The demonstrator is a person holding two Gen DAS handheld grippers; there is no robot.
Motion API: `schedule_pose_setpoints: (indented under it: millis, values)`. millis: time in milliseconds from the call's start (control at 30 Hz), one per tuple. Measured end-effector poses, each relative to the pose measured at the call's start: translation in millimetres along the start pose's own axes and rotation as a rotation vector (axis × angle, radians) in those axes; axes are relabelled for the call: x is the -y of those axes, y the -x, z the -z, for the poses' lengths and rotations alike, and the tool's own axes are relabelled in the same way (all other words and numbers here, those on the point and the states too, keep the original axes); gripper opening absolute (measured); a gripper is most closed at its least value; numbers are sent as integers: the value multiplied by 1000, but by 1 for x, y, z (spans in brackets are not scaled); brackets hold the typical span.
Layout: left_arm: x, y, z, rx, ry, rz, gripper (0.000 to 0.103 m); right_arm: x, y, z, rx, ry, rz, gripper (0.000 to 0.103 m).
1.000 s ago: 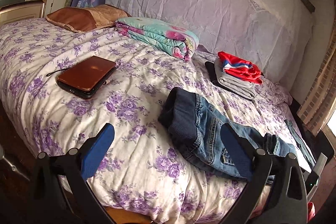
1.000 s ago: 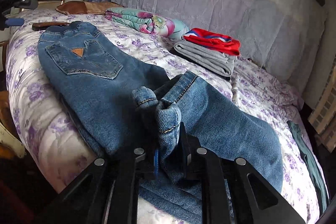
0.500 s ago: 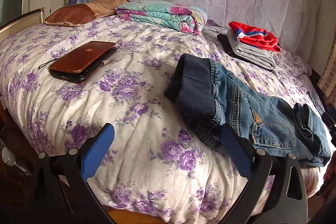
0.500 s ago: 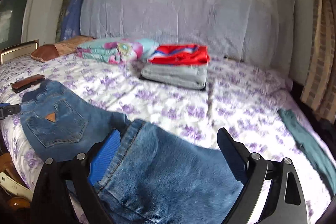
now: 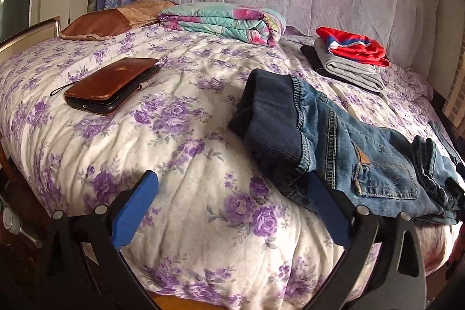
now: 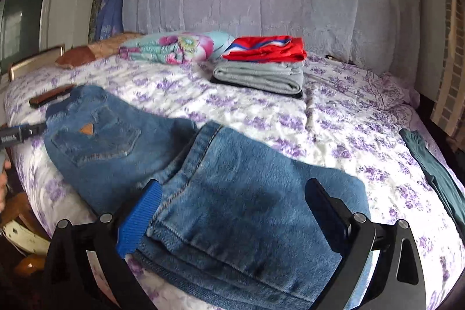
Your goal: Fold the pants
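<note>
Blue jeans (image 5: 334,144) lie on the flowered bedspread (image 5: 189,141) near the front edge, waistband toward the left, legs folded back over the seat. In the right wrist view the jeans (image 6: 232,193) show the folded leg part in front and the back pocket with a brown patch at left. My left gripper (image 5: 229,193) is open and empty, just left of the waistband. My right gripper (image 6: 232,202) is open, its fingers astride the folded leg part, holding nothing.
A brown wallet case (image 5: 113,83) lies on the left of the bed. A folded floral quilt (image 5: 226,22) and a stack of folded clothes with a red top (image 5: 348,57) sit at the back. A dark green garment (image 6: 436,173) lies at the right edge.
My right gripper has let go of the jeans cuffs, opened and pulled back; the legs now lie folded over the seat. My left gripper has shifted closer to the waistband.
</note>
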State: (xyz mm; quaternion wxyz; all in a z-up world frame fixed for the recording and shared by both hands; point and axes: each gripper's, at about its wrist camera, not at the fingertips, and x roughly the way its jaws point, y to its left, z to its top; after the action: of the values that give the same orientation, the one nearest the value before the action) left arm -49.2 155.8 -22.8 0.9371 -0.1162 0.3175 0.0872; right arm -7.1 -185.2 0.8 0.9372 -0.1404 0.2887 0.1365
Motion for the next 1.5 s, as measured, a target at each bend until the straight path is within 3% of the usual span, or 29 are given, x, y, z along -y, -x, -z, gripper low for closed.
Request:
schedule_pose_setpoints:
  millis: [167, 233, 333, 433, 533, 633, 667, 733, 800, 933, 1000, 1033, 1067, 1200, 1267, 1400, 1500]
  values:
    - [1, -1, 0, 0, -5, -11, 99, 9, -4, 12, -1, -96, -50, 99]
    - [2, 0, 1, 3, -6, -15, 99, 10, 2, 4, 0, -93, -43, 99]
    - [2, -1, 1, 4, -6, -16, 99, 13, 23, -12, 106, -106, -57, 99]
    - [3, -1, 1, 8, -10, -22, 99, 17, 19, -32, 116, -111, -42, 99]
    - [3, -1, 1, 8, -10, -22, 99, 19, -5, -43, 56, -139, -29, 99]
    - [3, -1, 1, 8, -12, -23, 99, 12, -56, -34, -185, -160, -48, 100]
    - [3, -1, 2, 8, -12, -20, 99, 5, -62, -29, -184, -120, -11, 100]
    - [4, -1, 1, 7, -15, -20, 99, -6, -52, -25, -124, -66, 34, 100]
    - [4, -1, 2, 7, -11, -18, 99, -10, -40, -26, -99, -47, 17, 100]
    - [1, -1, -1, -9, 4, 3, 99, -18, 1, -18, 34, -1, 3, 100]
    - [-4, 0, -3, -28, 32, 43, 99, -17, -5, -9, -13, 48, 14, 100]
    - [-8, 1, -5, -40, 55, 75, 99, -15, -17, -1, -83, 53, -33, 100]
    - [-12, 1, -6, -49, 79, 113, 98, -8, -23, 4, -89, 12, -85, 100]
    - [-30, 4, -10, -79, 195, 270, 98, 7, -11, 0, -46, -75, -154, 100]
    - [-37, 5, -13, -99, 271, 368, 98, 15, 6, -3, 25, -98, -179, 100]
    - [-31, -6, -18, -165, 368, 534, 98, 47, 29, -9, 129, -158, -101, 100]
    - [-9, -23, -22, -231, 376, 580, 98, 77, 25, -9, 123, -216, -34, 100]
